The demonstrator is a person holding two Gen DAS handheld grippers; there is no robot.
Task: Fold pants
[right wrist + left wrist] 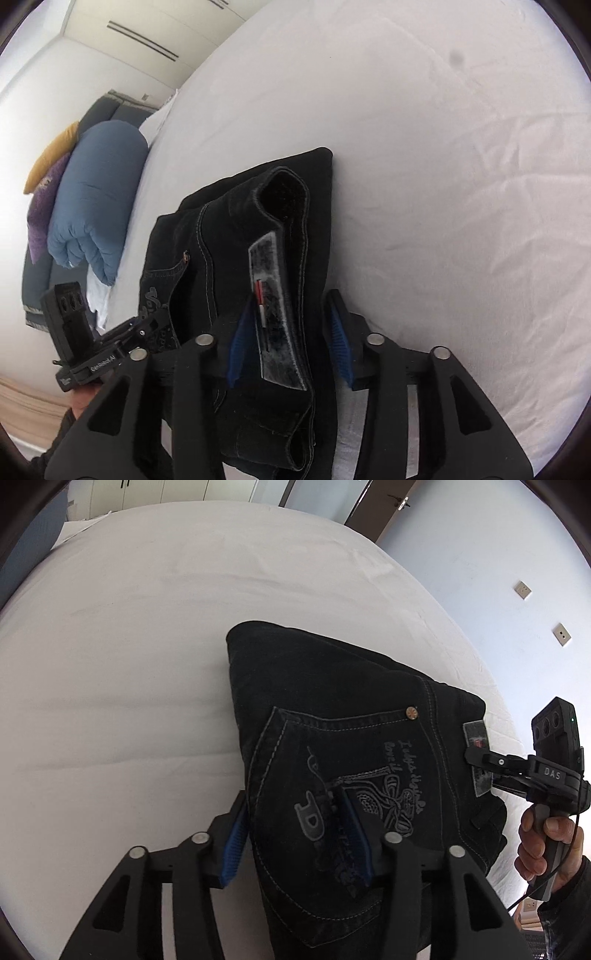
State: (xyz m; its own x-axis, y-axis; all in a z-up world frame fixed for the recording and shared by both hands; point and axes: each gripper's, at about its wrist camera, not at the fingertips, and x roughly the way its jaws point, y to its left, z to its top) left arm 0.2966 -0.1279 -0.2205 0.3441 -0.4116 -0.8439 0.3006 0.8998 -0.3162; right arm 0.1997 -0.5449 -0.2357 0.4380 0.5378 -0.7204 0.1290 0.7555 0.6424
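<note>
Black denim pants (332,709), folded into a thick stack, lie on the bed (129,646) near its edge. Heavy weave, pale contrast stitching, a copper rivet (411,712) at the corner of the back pocket (332,812), grey embroidered motif and lettering on that pocket. Frayed grey waistband label (275,306) with a red-and-white tag on it. Bed sheet is white, smooth, lightly creased.

Left gripper (295,838): jaws spread, blue ribbed pads either side of the pocket edge, not pinching it. Right gripper (290,339): jaws spread, straddling the waistband fold at the label; pads stand clear of the cloth.

Around: rolled blue duvet (96,206) with purple and mustard cushions at the bed's far side, wardrobe doors behind, wall sockets (522,589) and a dark door beyond the bed.

A hand (546,845) grips the right gripper's handle; sleeve cut off by the frame. Near end of the stack is hidden under the gripper linkages. Embroidered text not legible.
</note>
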